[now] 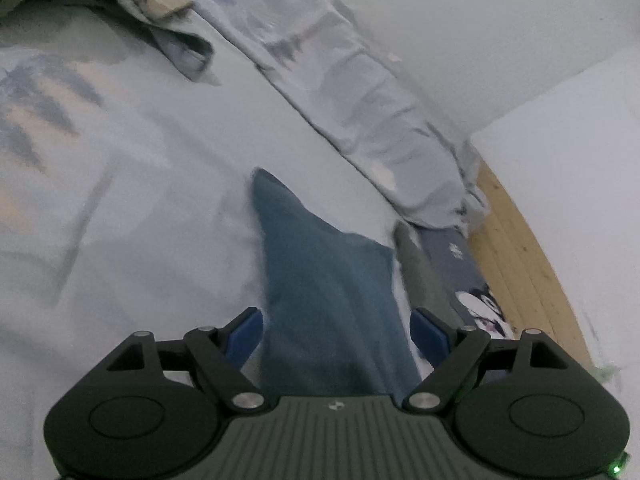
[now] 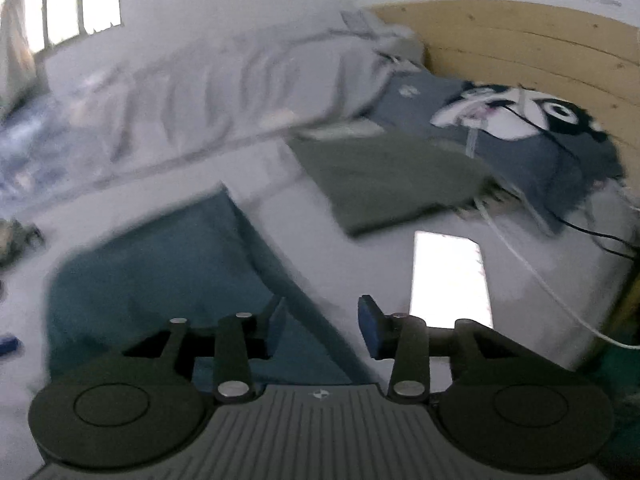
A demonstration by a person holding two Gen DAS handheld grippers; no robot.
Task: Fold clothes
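A teal-blue garment (image 1: pixel 320 280) lies flat on the pale bed sheet (image 1: pixel 168 200). My left gripper (image 1: pixel 336 334) is open, its blue pads (image 1: pixel 244 336) standing either side of the garment's near end, just above it. In the right wrist view the same teal garment (image 2: pixel 160 280) lies at the left with a folded edge running diagonally. My right gripper (image 2: pixel 320 326) is open over that edge, holding nothing. A folded grey-green garment (image 2: pixel 384 176) lies beyond it on the bed.
A rumpled light-blue duvet (image 1: pixel 360 92) runs along the wall. A pile of clothes (image 1: pixel 152 4) sits at the far left. A panda-print pillow (image 2: pixel 520 120) lies against the wooden headboard (image 2: pixel 520 40). A bright rectangle (image 2: pixel 450 280) and cables (image 2: pixel 532 268) lie at the right.
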